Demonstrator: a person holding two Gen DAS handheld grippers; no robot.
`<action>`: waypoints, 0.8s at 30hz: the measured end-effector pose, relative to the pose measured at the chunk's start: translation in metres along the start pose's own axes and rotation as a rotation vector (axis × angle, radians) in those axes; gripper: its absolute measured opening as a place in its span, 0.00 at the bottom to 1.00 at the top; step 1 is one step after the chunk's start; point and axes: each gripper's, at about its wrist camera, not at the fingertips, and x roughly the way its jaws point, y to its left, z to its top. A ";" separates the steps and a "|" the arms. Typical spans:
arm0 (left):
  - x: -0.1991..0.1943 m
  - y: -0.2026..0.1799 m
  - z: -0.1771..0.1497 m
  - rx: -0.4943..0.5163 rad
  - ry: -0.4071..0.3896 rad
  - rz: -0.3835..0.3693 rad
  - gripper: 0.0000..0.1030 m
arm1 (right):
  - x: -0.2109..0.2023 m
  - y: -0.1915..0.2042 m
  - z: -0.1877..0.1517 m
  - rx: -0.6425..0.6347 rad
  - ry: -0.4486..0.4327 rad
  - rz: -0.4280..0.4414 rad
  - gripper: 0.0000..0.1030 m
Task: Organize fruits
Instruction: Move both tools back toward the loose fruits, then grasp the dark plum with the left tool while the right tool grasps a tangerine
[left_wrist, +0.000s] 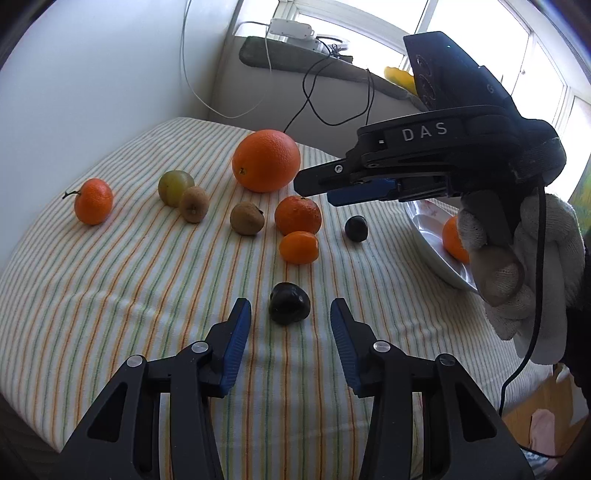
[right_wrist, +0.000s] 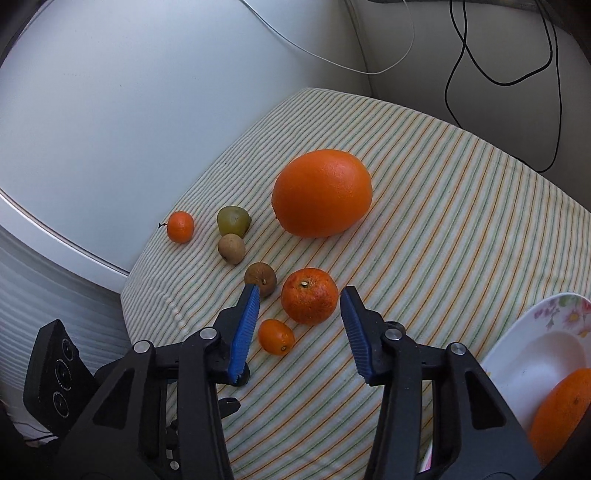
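Observation:
Fruits lie on a striped cloth (left_wrist: 110, 280). A big orange (left_wrist: 266, 160) (right_wrist: 322, 192) sits at the back. A mandarin (left_wrist: 297, 215) (right_wrist: 309, 295) and a kumquat (left_wrist: 299, 247) (right_wrist: 276, 336) lie mid-table. My left gripper (left_wrist: 290, 314) is open, just short of a dark plum (left_wrist: 289, 302). My right gripper (right_wrist: 299, 299) (left_wrist: 317, 184) is open and hovers above the mandarin. A white plate (left_wrist: 432, 240) (right_wrist: 532, 350) at the right holds one orange fruit (left_wrist: 455, 238) (right_wrist: 561, 413).
A second dark fruit (left_wrist: 356, 228), two brown fruits (left_wrist: 246, 218) (left_wrist: 194, 204), a green one (left_wrist: 175, 187) and a small stemmed mandarin (left_wrist: 93, 201) lie on the cloth. Cables (left_wrist: 332, 92) hang behind. A white wall stands at the left.

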 end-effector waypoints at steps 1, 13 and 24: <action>0.001 0.000 0.000 0.002 0.002 -0.004 0.42 | 0.003 0.000 0.001 0.002 0.007 0.000 0.47; 0.014 -0.003 0.004 0.027 0.015 0.015 0.38 | 0.027 0.007 0.006 -0.030 0.054 -0.048 0.46; 0.016 0.002 0.000 0.033 0.009 0.026 0.26 | 0.040 0.005 0.005 -0.047 0.086 -0.083 0.41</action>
